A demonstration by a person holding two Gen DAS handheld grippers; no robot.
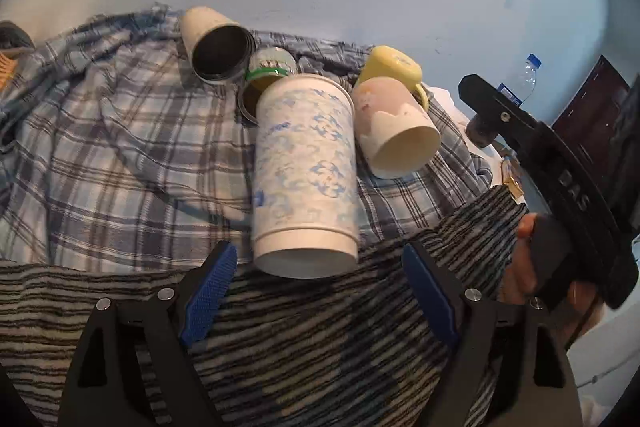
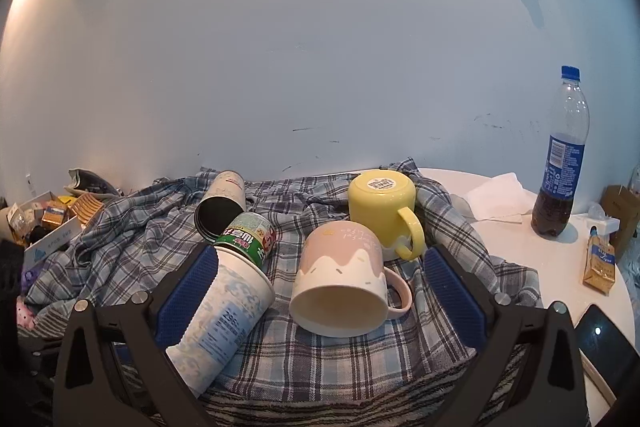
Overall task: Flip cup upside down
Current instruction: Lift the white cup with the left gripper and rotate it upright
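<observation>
A pink-and-white mug (image 2: 340, 287) lies on its side on the plaid cloth (image 2: 132, 247), mouth toward me; it also shows in the left wrist view (image 1: 394, 131). A yellow mug (image 2: 382, 213) stands upside down behind it, also in the left wrist view (image 1: 390, 65). A tall blue-patterned paper cup (image 1: 306, 171) lies on its side, base toward the left gripper; in the right wrist view the paper cup (image 2: 224, 319) leans by the left finger. My left gripper (image 1: 316, 287) is open and empty just short of it. My right gripper (image 2: 320, 287) is open around the pink mug.
A white tumbler (image 2: 222, 205) with a dark inside and a green-labelled can (image 2: 248, 237) lie on the cloth behind. A cola bottle (image 2: 560, 163), a paper napkin, a packet and a phone (image 2: 604, 343) sit on the white round table (image 2: 532, 247) at right. Boxes clutter the far left. A striped towel (image 1: 320, 347) covers the front.
</observation>
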